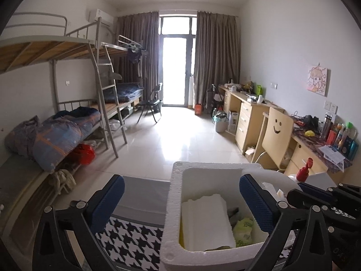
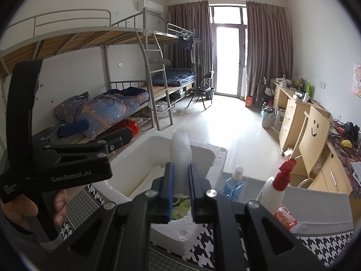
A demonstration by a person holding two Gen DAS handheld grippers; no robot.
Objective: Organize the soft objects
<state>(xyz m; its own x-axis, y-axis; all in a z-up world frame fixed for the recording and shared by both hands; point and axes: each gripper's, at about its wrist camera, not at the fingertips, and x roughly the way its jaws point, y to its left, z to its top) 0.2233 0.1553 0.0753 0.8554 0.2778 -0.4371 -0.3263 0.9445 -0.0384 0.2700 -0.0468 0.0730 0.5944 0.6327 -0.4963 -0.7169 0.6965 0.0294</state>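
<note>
A white foam box (image 1: 173, 205) stands on a houndstooth cloth (image 1: 133, 237). Inside lie a white foam sheet pack (image 1: 205, 221) and a green tissue packet (image 1: 243, 229). My left gripper (image 1: 180, 203) is open and empty, its fingers wide over the box's left side. My right gripper (image 2: 181, 187) is shut on a white translucent foam sheet (image 2: 180, 151), which stands upright over the box (image 2: 140, 160). The green packet (image 2: 180, 210) shows below it. The left gripper's body (image 2: 74, 164) and the hand holding it sit at the left of the right wrist view.
A red-capped white spray bottle (image 2: 276, 185), a blue liquid bottle (image 2: 234, 184) and a red packet (image 2: 285, 218) stand right of the box. Bunk beds with bedding (image 1: 61, 133) line the left wall; desks and a smiley-face chair (image 1: 276, 133) line the right.
</note>
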